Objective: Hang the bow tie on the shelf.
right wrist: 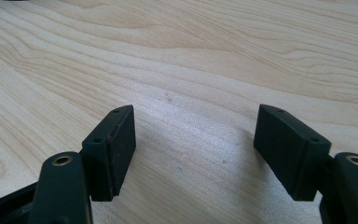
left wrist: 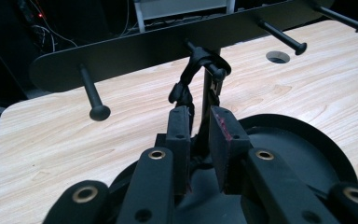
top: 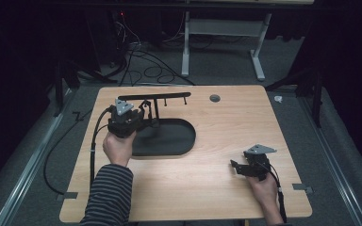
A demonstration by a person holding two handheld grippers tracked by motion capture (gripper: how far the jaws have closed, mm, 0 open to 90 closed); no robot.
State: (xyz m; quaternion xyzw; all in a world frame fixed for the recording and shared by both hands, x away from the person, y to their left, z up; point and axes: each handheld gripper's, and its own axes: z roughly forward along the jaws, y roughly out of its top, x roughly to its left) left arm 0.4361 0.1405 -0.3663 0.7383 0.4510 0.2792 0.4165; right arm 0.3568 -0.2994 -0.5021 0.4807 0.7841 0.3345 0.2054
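So on my feed the left gripper [top: 143, 117] is up at the black peg rack [top: 153, 96] near the far-left part of the wooden table [top: 226, 127]. The rack is a long flat crossbar on a thin post, with pegs sticking out toward me, standing on a dark oval base [top: 169, 139].

From the left gripper view, the left gripper's [left wrist: 199, 135] jaws are pulled in close around a black strap [left wrist: 186, 86]. The strap runs from between the jaws up to a loop [left wrist: 209, 60] hooked over the middle peg [left wrist: 190, 45], right by the post. Looks pinched on it, only a narrow slit between the pads. There's a reddish smear on the inner face of one pad [left wrist: 223, 123]. Another peg [left wrist: 92, 93] hangs free off to the side, and a round cable hole [left wrist: 278, 57] sits in the tabletop behind the rack.

The right gripper [top: 238, 167] is well apart from all that, resting low at the near-right part of the table in the person's hand [top: 264, 188]. In its own view the right gripper [right wrist: 193, 140] has its jaws wide apart with just bare wood grain between them.

Left hand [top: 119, 148] has a striped sleeve [top: 108, 193].
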